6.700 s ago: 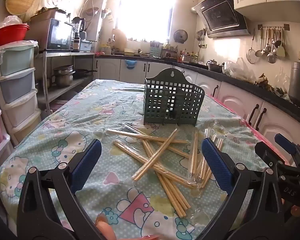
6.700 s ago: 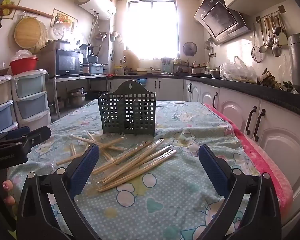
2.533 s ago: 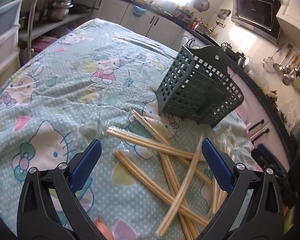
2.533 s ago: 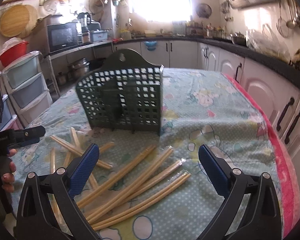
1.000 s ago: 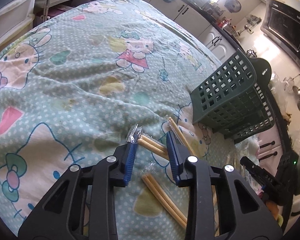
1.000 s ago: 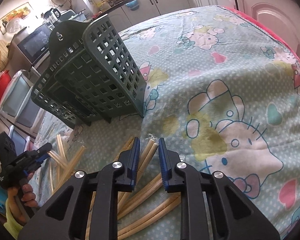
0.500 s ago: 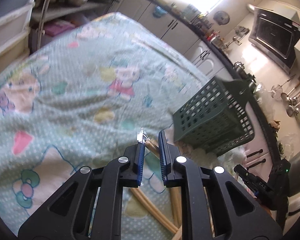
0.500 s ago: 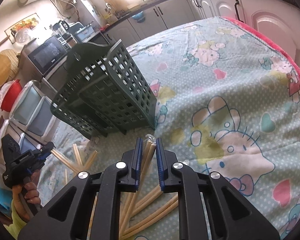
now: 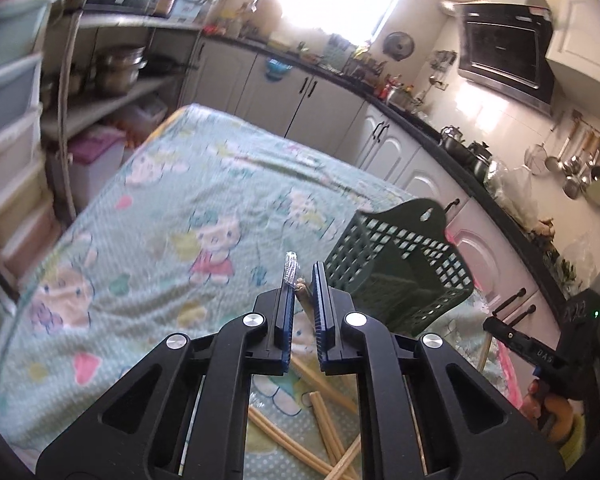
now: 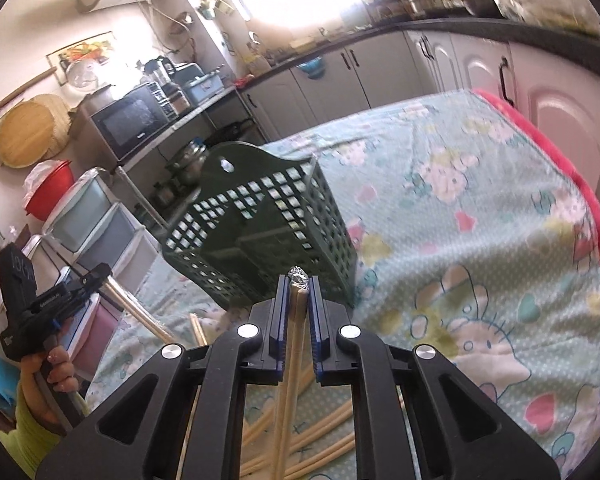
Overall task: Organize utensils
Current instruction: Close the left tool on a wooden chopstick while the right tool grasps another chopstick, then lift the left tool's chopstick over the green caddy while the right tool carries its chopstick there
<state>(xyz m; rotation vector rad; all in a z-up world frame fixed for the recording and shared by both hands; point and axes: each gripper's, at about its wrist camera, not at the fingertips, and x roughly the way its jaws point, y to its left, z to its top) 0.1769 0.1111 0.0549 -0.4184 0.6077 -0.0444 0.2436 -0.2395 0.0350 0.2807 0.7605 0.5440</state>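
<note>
Above the tablecloth (image 9: 148, 216), both grippers (apparently tilted downward) grip chopsticks (image 10: 296, 320).

We see left gripper (image 9: 303, 280) clamped on a wrapped chopstick pair (image 9: 300, 289), plastic tip poking past the pads. Green slotted holder (image 9: 396, 276) stands just right of it on the cartoon tablecloth (image 9: 160, 220). Loose chopsticks (image 9: 324, 424) lie below. Right gripper (image 9: 512, 334) at far right.
</note>
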